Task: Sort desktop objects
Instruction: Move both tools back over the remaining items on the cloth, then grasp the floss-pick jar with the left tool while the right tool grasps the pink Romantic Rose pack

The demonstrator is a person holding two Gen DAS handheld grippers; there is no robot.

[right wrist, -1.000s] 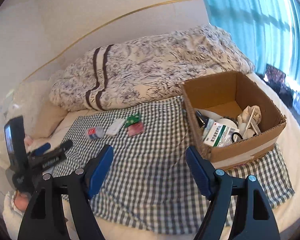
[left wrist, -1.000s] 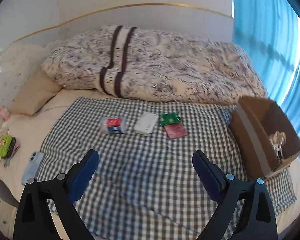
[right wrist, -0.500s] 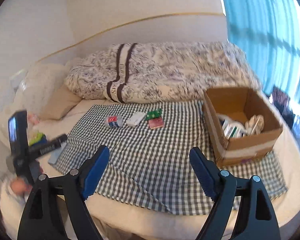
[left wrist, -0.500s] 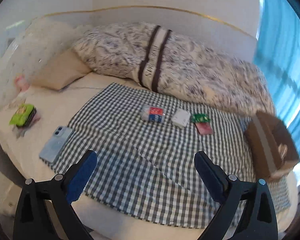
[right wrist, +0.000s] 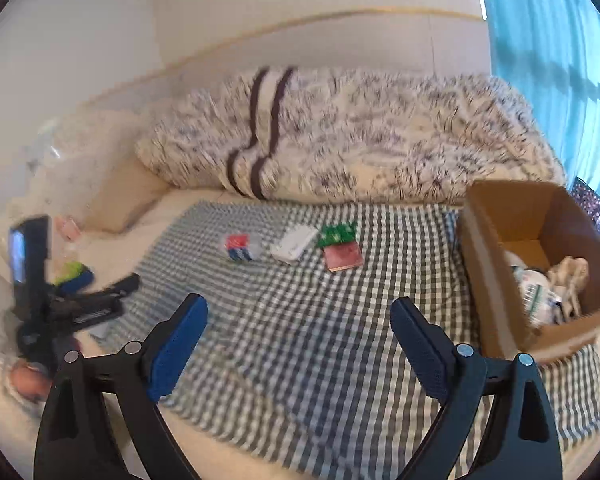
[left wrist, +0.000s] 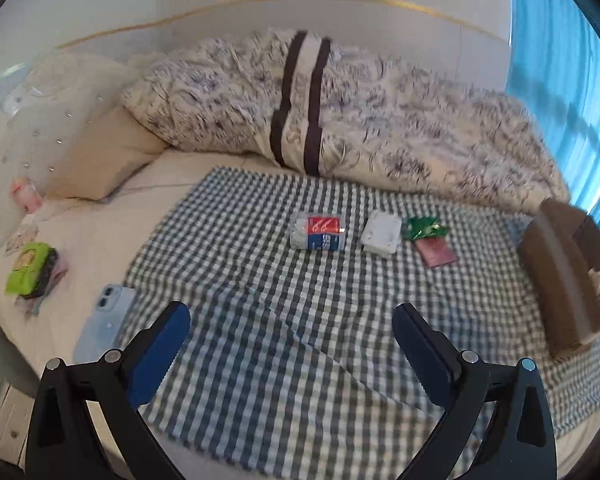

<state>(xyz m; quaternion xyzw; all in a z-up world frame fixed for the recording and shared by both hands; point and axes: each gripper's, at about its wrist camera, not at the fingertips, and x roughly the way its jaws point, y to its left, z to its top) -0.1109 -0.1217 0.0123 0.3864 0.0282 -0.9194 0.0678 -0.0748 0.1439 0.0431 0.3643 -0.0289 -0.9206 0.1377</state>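
On a checked cloth spread over a bed lie a red-and-blue packet, a white box, a green wrapper and a dark red card in a row. A brown cardboard box with several items inside stands at the cloth's right end. My left gripper hangs open over the cloth's near part, well short of the row. My right gripper is open too and holds nothing. The left gripper also shows at the left of the right wrist view.
A patterned duvet lies bunched behind the cloth. A light blue phone, a green pack and a tan pillow sit left of the cloth. Blue curtains hang at the right. A person's hand holds the left gripper.
Both wrist views have swung and drawn back from the bed, then moved in again; the items look nearer than half a second ago. Nothing on the cloth has moved. Both grippers stay open.
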